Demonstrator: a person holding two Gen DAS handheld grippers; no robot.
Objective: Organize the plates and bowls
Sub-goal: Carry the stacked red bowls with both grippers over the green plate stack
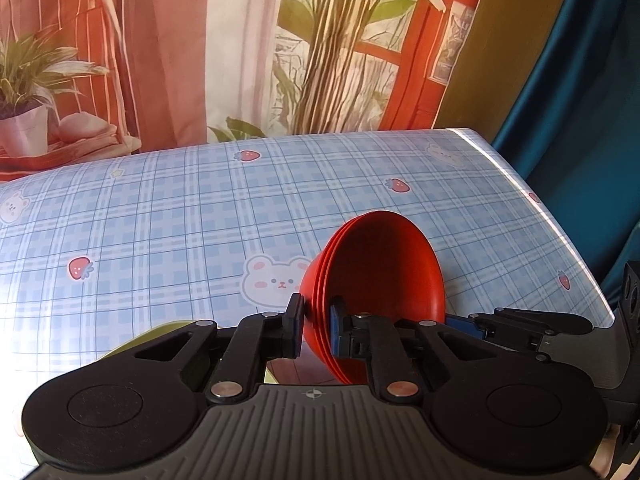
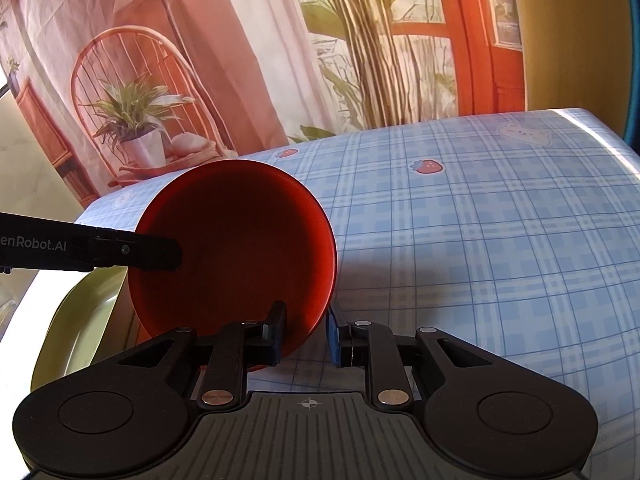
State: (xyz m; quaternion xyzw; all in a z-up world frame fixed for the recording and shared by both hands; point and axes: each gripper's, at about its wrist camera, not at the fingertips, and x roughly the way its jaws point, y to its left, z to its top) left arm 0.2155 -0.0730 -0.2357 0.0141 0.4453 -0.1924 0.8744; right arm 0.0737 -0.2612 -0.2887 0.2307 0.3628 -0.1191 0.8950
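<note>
A stack of red bowls (image 1: 380, 276) is held tilted on its side above the checked tablecloth. My left gripper (image 1: 316, 320) is shut on the rims of the stack, one finger inside and one outside. In the right wrist view the red bowls (image 2: 236, 252) show their open side, and my right gripper (image 2: 306, 332) is shut on the lower rim. The left gripper's finger (image 2: 136, 254) reaches into the bowl from the left. The right gripper's finger (image 1: 520, 326) shows at the bowls' right in the left wrist view.
A green plate (image 2: 80, 328) lies on the table at the left under the bowls, and its edge shows in the left wrist view (image 1: 160, 332). The blue checked tablecloth (image 1: 160, 220) spreads beyond. A printed backdrop hangs behind the table.
</note>
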